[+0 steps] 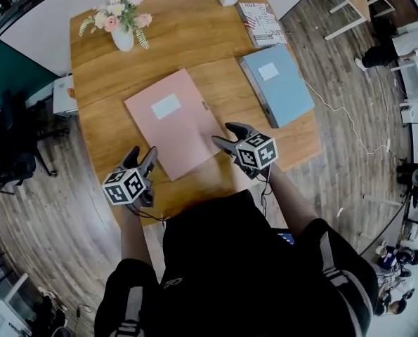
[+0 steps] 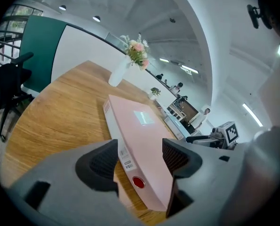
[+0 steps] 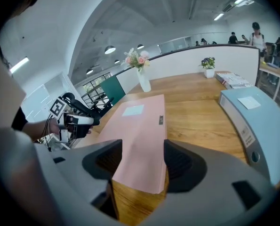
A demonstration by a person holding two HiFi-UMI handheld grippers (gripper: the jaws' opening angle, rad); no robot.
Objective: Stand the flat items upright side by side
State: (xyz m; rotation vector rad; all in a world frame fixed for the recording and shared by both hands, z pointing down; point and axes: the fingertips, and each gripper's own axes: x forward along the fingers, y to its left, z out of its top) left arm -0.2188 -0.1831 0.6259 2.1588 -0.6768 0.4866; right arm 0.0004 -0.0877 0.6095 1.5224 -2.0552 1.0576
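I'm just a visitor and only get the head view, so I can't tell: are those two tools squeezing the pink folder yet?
Observer: Not yet. The left gripper view shows the left tool with its jaws apart. The pink folder shows its spine corner in the gap, and nothing pinches it.
Operator: And the other one?
Observer: The right gripper view shows the right tool open too, with the folder's other near corner lined up between its jaws.
Operator: Is there anything on that spine?
Observer: Yes, a white label and a red round spot near the end. Both show only in the left gripper view.
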